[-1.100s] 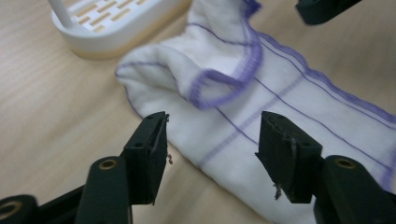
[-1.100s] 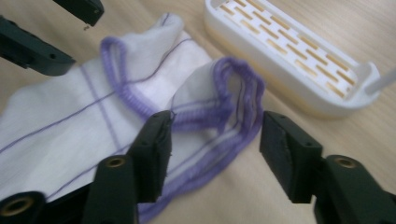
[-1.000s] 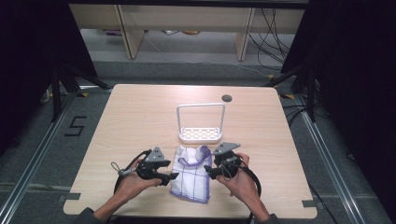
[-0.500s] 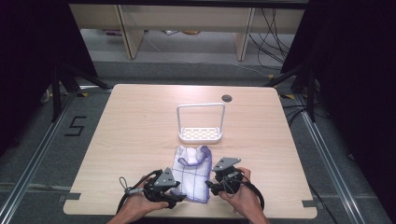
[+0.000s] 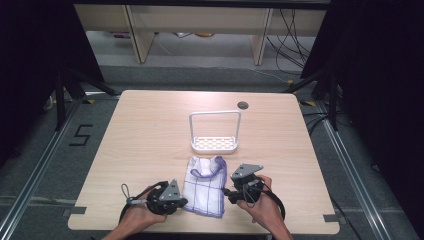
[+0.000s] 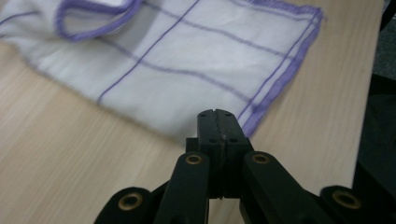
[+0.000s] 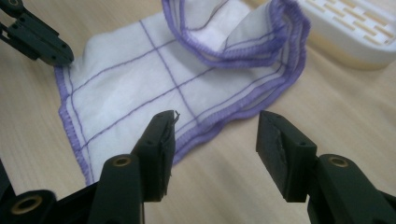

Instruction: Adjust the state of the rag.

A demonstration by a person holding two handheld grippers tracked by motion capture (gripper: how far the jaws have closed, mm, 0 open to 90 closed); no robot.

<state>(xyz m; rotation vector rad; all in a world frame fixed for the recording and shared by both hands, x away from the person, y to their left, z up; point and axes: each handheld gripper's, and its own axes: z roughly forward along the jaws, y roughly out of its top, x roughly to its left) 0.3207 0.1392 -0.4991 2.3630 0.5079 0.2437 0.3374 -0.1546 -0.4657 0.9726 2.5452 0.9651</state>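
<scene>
Left tongs (image 5: 181, 202): I see them low at the near table edge, pointing at the cloth's left edge; jaws just closed and now pressed together. Whether any cloth is caught between them, I cannot tell.
Right tongs (image 7: 212, 140): I hold them at the cloth's right side; jaws spread, easing inward, nothing between the 2 but bare table and the cloth's hem.
Cloth (image 5: 205, 184): white with purple lines, flat on the table (image 5: 145, 135) between both tongs, far end rumpled.
Rack (image 5: 215, 143): white, with a handle, just beyond the cloth.
Obstructions: none between tongs and cloth.
</scene>
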